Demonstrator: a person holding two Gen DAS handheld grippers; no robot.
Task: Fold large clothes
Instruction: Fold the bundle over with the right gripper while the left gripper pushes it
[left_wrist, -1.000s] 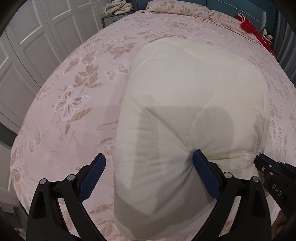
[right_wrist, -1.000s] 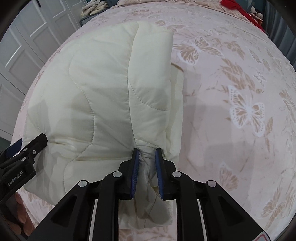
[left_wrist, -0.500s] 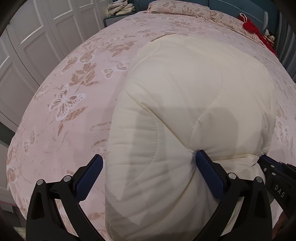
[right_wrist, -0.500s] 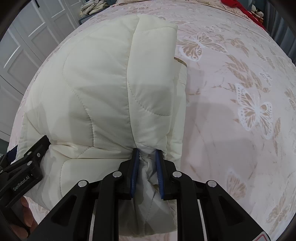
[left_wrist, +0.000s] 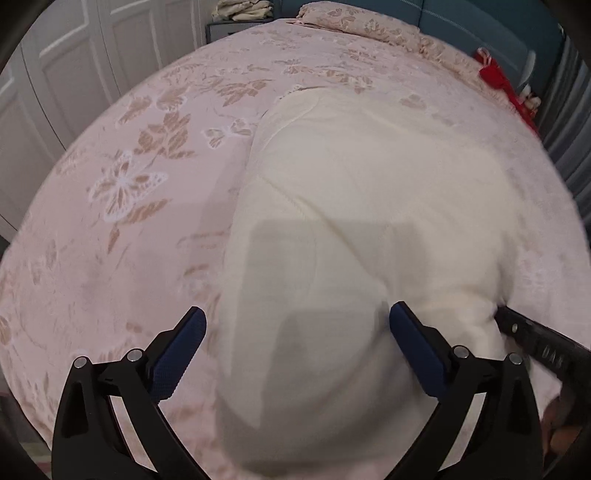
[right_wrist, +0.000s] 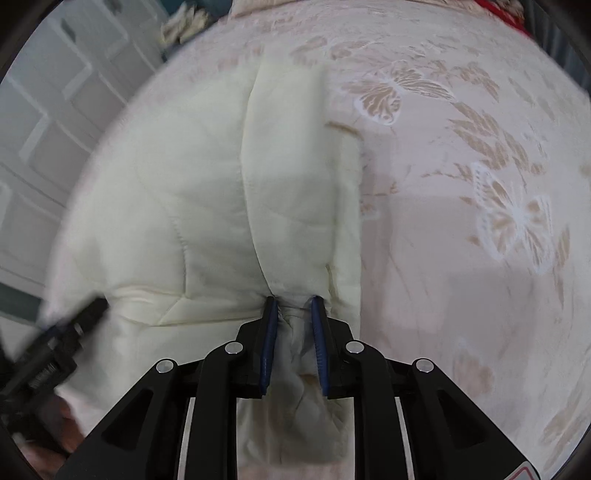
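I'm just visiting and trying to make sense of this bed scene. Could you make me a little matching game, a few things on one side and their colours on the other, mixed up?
Things:
1. padded garment
2. bedspread
3. gripper pads
4. bundle at the far right bed edge

Colours:
A. blue
B. red
C. cream
D. pink with butterflies

Pairs: 1-C, 2-D, 3-A, 4-B
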